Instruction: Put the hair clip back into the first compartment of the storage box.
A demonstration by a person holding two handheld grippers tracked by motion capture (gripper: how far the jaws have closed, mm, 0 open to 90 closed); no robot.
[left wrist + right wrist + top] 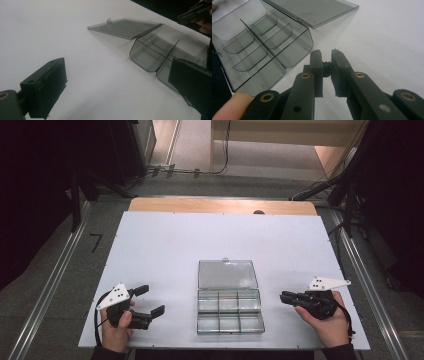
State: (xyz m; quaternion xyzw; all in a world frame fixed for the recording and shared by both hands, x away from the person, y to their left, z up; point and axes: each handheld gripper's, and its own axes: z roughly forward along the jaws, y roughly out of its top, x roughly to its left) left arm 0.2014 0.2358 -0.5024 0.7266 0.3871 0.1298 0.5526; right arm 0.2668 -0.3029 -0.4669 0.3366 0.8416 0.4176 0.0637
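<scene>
Right gripper [326, 56] fingers nearly together, beside open box [228, 296]; left gripper [148, 300] fingers apart.

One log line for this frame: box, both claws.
organizer box: lid open, compartments empty | left claw: open, beside box, apart | right claw: small dark part pinched, beside box | white table

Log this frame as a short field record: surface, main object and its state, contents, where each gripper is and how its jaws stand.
surface: white table top
main object: clear compartment box, between the two grippers
lid: lid open, laid back flat on the far side
contents: six compartments, all look empty
left gripper: left gripper left of the box, jaws wide apart, nothing between them
right gripper: right gripper right of the box, jaws nearly together, something small and dark between the tips, too small to identify
contact with box: none by either gripper
</scene>
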